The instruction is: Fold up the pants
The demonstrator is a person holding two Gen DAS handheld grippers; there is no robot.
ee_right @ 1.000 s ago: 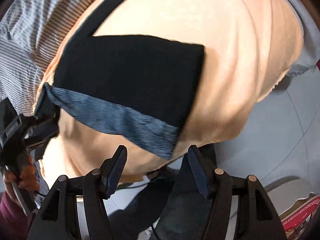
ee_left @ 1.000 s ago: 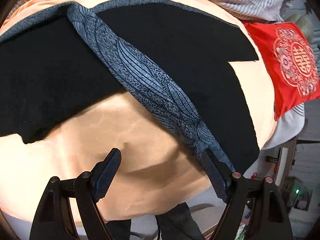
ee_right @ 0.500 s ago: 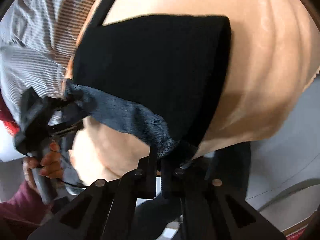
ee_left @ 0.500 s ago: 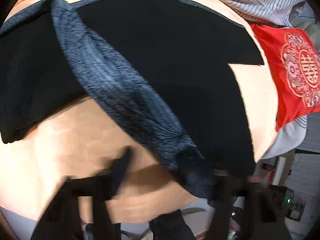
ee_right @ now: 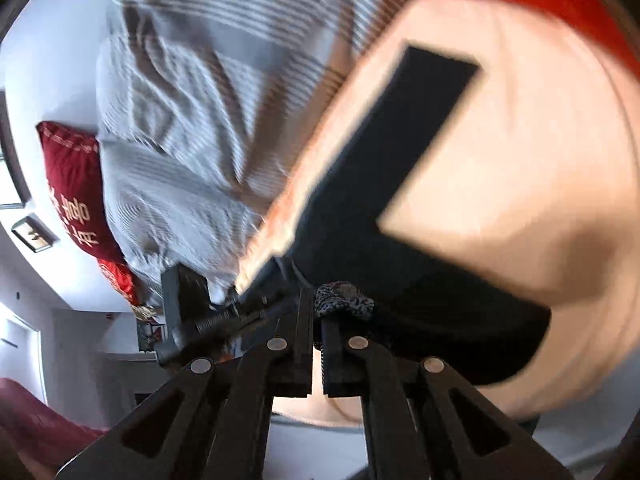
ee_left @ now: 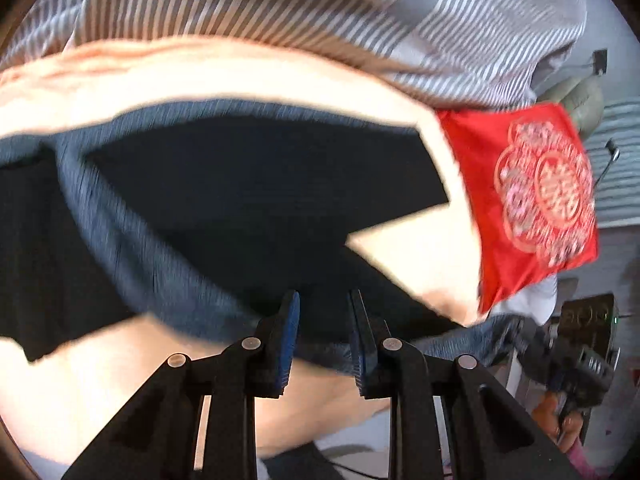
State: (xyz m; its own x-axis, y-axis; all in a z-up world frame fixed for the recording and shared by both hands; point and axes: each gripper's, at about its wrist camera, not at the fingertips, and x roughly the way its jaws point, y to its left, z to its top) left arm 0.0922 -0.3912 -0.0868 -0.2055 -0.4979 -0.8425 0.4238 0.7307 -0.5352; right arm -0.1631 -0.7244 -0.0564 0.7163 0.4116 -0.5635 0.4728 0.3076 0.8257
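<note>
**Both grippers clamped on the pants' waistband**

While the black pants lie spread over a peach blanket on the bed, both grippers hold their blue-grey patterned waistband. The left gripper has its blue-padded fingers drawn close together with the band and black cloth filling the gap between them, so it grips the fabric near the blanket's near edge. The right gripper has its jaws nearly touching, a bunched tuft of the speckled waistband pinched at the tips.

The pants' cloth is matte and flat black, with straight cut edges; the waistband is a knit strip with a fine mottled pattern, running as a curved band from the far left down to the left gripper. In the right wrist view, one leg reaches as a long straight-sided strip toward the blanket's far edge, ending in a square hem. The blanket is smooth and softly creased.

Beyond the blanket's far edge lies a rumpled grey-and-brown striped duvet. A glossy red cushion with pale embroidered medallions rests at the blanket's right edge, near one leg's hem. Bare peach blanket shows to the right of the leg and along the near edge below the waistband. Both views are blurred.
</note>
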